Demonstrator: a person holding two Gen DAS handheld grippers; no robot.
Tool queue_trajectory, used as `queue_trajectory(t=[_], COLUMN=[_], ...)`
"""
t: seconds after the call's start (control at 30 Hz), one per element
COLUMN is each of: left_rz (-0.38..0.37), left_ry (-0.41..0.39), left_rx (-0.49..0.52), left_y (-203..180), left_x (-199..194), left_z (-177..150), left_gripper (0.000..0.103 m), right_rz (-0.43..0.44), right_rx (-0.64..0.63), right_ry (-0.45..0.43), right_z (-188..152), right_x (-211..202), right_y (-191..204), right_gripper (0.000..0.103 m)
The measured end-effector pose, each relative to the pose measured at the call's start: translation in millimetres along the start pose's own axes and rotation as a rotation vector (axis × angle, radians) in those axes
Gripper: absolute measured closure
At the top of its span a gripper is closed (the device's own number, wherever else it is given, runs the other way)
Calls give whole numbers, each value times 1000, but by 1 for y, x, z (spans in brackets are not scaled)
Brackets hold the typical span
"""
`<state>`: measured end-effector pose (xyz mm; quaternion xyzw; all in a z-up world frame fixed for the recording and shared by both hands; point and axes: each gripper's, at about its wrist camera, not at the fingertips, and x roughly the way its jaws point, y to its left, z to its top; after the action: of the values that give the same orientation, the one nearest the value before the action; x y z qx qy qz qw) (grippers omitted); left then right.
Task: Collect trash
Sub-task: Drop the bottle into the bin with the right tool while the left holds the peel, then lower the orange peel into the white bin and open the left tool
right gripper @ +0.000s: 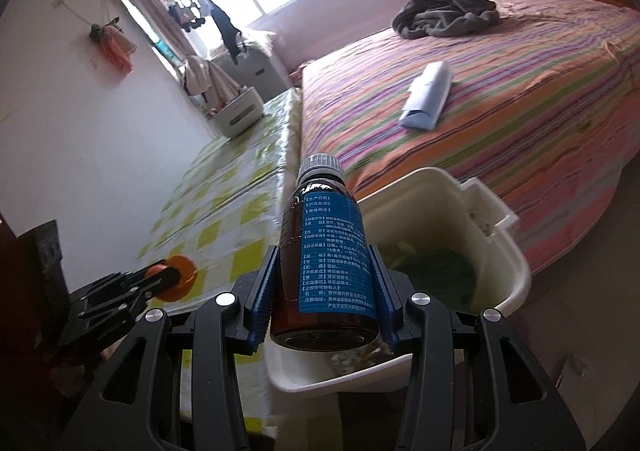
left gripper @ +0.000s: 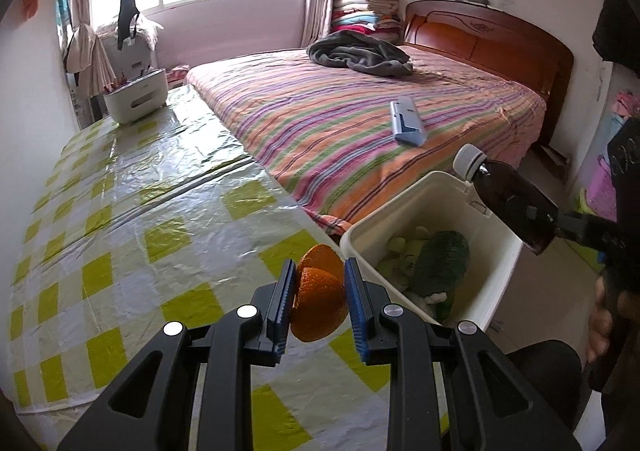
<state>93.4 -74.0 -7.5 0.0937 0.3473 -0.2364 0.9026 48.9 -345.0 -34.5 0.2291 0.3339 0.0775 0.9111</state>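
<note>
My left gripper (left gripper: 320, 291) is shut on an orange peel (left gripper: 320, 301) and holds it above the checked table's (left gripper: 132, 227) right edge, just left of the white trash bin (left gripper: 500, 251). The peel also shows in the right wrist view (right gripper: 180, 277). My right gripper (right gripper: 324, 279) is shut on a brown medicine bottle (right gripper: 326, 247) with a blue label and a grey cap, held over the bin (right gripper: 496, 235). The bottle also shows in the left wrist view (left gripper: 512, 199), tilted over the bin's far corner. The bin holds green and pale scraps (left gripper: 440, 259).
A bed with a striped cover (left gripper: 340, 123) runs along the table's right side, with a blue flat box (left gripper: 408, 123) and a grey blanket (left gripper: 360, 53) on it. A white container (left gripper: 136, 99) stands at the table's far end.
</note>
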Motion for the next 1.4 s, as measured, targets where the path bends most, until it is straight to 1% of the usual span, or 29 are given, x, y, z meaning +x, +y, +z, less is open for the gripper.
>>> queue_trajectory(t=[0.13,0.23,0.3,0.33,0.63,0.97,1.23,1.37,1.4], left_rz=[-5,-9,-10,-12,-31,-83,-127,-129,-124], left_ry=[3,8,9,10,21,32,47,45,42], left_rx=[15,26,31,34,64,110,166,196,204], left_y=[-8,-13,-17,-18,-35,-63,-96,-111,-114], left_x=[2,4,5,5,13,32,48,53,53], left_z=[1,2,3,4,9,24,44,51,51], left_gripper=[78,78,78,78,78,78,78,75,68], right_rz=[-22,-34,-45,-44,-33,-74,-99,-107,-108], right_rx=[20,22,31,43,109,207,254,261,262], right_ry=[-5,0,-9,-13,-55,-84,-96,-102,-105], right_z=[3,4,5,6,5,-12,-22,-23,-22], right_x=[6,13,15,16,4,-18,-29,-35,-37], right_y=[-11,-13,-16,-18,-36,-77,-89,-90,-91], right_gripper=[61,58,38,36,36,36,36,36,36])
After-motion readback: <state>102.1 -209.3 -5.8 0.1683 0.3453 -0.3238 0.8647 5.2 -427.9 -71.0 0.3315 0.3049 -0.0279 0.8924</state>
